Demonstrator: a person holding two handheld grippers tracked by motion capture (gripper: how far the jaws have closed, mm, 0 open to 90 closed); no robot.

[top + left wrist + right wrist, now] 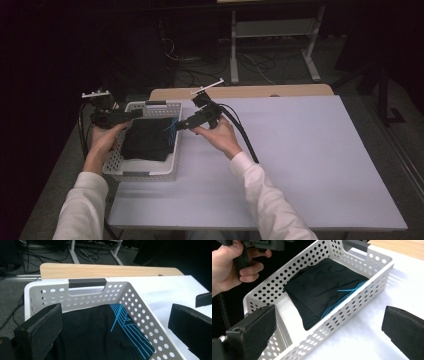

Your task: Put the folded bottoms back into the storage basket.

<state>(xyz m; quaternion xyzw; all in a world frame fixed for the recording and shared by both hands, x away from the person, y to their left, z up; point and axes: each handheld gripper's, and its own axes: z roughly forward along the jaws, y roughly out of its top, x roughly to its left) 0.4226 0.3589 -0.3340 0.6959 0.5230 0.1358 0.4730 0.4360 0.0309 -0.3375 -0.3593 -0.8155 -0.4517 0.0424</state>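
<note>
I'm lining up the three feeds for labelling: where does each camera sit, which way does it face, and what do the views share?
High view: above the person's side, looking forward and down on the table; both sleeved forearms, left gripper, right gripper.
Left gripper view: on the left gripper, facing the basket's handle end; own open jaws.
Right gripper view: on the right gripper, looking across the basket; own open jaws, the left hand.
Shared: the folded black garment inside the basket.

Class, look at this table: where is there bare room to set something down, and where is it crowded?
Free: the white table right of the basket out to its right edge, and the near strip. Inside the basket, a bare patch at the near end. Crowded: the basket's far end, where the folded black cloth lies under both open grippers.
</note>
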